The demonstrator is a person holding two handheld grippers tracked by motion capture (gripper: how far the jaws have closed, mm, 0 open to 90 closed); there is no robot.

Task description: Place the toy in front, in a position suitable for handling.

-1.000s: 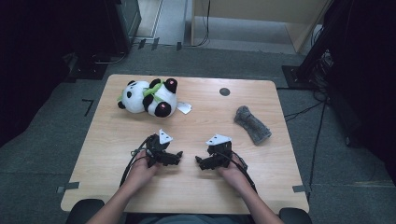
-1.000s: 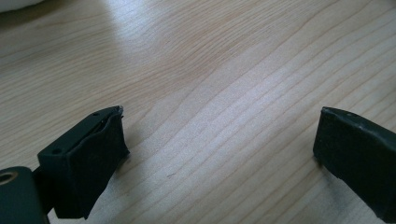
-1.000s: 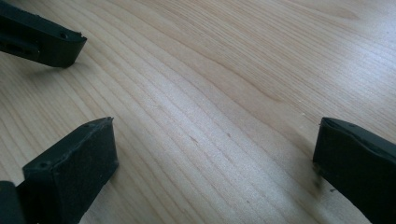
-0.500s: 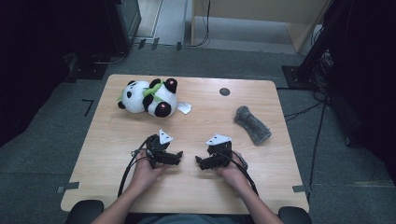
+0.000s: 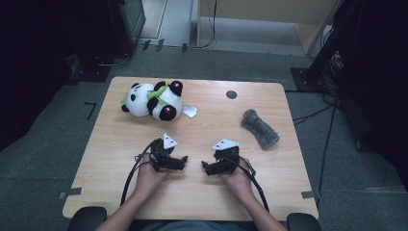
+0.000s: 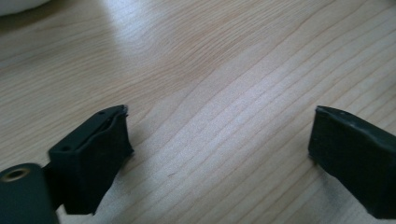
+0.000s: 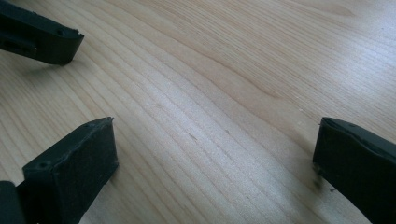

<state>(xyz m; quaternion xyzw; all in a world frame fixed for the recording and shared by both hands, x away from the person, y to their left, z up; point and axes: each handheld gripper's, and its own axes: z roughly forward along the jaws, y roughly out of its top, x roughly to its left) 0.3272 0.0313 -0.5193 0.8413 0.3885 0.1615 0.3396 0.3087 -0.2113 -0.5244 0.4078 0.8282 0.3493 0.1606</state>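
Observation:
Both grippers rest on the wooden table (image 5: pixel 120 183) near its front edge, each held in a hand. My left gripper (image 5: pixel 182 162) points right and my right gripper (image 5: pixel 206 167) points left, tips facing each other a short gap apart. In the left gripper view the left gripper (image 6: pixel 219 149) has its jaws wide apart over bare wood. The right gripper (image 7: pixel 215 158) is likewise open over bare wood, with a jaw of the other gripper (image 7: pixel 39 35) at its upper left. A plush panda (image 5: pixel 153 100) lies at the back left. A grey sock-like cloth (image 5: pixel 260 127) lies at the right.
A small white tag (image 5: pixel 189 111) lies beside the panda. A dark round mark (image 5: pixel 231 94) sits near the table's back edge. Black cables (image 5: pixel 132 173) trail from both grippers toward the front. Dark floor and equipment surround the table.

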